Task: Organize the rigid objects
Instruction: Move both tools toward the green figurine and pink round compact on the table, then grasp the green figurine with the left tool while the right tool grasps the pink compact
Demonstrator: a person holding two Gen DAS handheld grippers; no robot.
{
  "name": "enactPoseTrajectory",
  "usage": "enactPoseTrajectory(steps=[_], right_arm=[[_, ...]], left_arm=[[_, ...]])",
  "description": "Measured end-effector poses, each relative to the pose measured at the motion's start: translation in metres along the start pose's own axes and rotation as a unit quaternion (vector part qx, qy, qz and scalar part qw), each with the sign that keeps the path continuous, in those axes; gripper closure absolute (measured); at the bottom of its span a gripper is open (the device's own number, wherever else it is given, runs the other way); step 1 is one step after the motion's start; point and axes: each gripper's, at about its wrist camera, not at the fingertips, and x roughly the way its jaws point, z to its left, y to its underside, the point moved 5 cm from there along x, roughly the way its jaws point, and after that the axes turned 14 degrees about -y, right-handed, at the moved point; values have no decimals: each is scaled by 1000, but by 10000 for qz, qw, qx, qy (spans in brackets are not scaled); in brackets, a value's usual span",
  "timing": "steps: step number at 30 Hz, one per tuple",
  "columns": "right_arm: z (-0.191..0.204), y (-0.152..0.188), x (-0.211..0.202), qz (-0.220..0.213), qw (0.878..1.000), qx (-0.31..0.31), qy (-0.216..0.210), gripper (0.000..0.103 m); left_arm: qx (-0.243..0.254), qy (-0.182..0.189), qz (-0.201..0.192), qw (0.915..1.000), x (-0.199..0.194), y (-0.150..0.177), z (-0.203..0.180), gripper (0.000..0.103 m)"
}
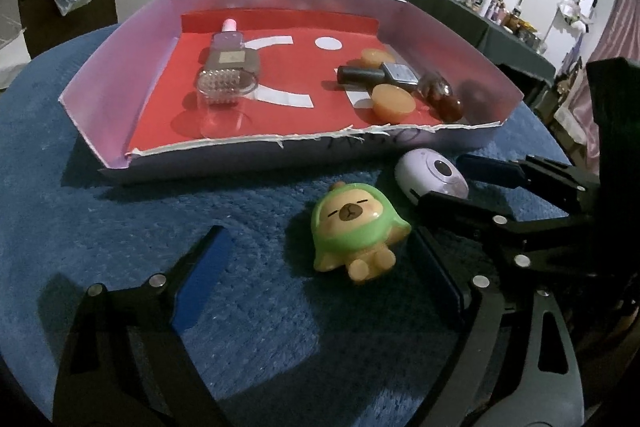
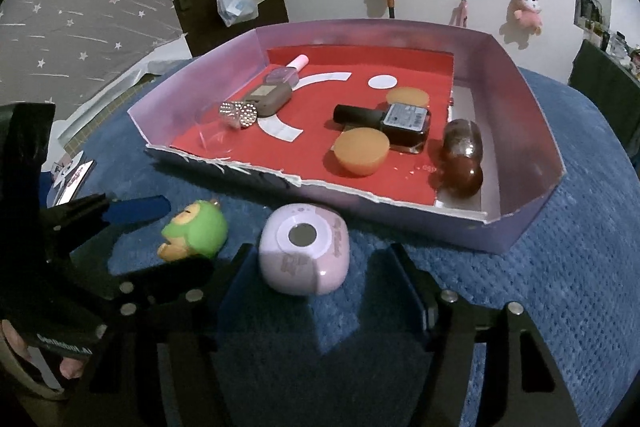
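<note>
A green-hooded capybara figure (image 1: 356, 231) lies on the blue mat, between the fingers of my left gripper (image 1: 318, 239). Its jaws stand wide, the right pad close to the toy and the left one well apart. A lilac rounded gadget (image 2: 304, 255) with a round grey disc sits between the fingers of my right gripper (image 2: 319, 251); a gap shows on its right side. In the left wrist view the gadget (image 1: 432, 177) lies just in front of the box. The figure (image 2: 196, 235) also shows in the right wrist view.
A lilac-walled box (image 1: 120, 67) with a red floor stands behind both toys. It holds a studded-cap bottle (image 1: 228, 75), a dark polish bottle (image 2: 392, 119), two orange discs and a brown bottle (image 2: 460, 155). Its torn front wall is low. Blue mat (image 2: 560, 287) lies all round.
</note>
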Motion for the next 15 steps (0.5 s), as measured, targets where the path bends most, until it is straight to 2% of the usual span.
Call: enactPoseTrajectory(steps=[4, 6, 8, 10, 11, 12, 14, 15], right_arm=[[-5, -6, 5, 52, 9995, 215, -215, 38], [-6, -8, 6, 66, 9986, 328, -406, 45], [-5, -9, 7, 94, 9979, 369, -519, 47], [-1, -9, 9, 140, 9987, 238, -417, 47], [1, -9, 10, 152, 9989, 208, -386, 47], [1, -10, 10, 156, 9989, 219, -394, 48], [1, -10, 10, 136, 9986, 284, -430, 48], [-1, -10, 8, 114, 9983, 345, -457, 48]], left_arm=[[-10, 46, 18, 10000, 1, -3, -1, 14], [123, 81, -3, 9999, 1, -1, -5, 19], [269, 30, -64, 9996, -1, 0, -8, 29], [339, 46, -93, 9994, -2, -1, -12, 35], [408, 42, -122, 9991, -2, -1, -15, 41], [452, 58, -128, 9989, -2, -1, -17, 43], [539, 107, -162, 9984, -3, -2, -22, 55], [567, 117, -178, 9982, -3, -2, -23, 56]])
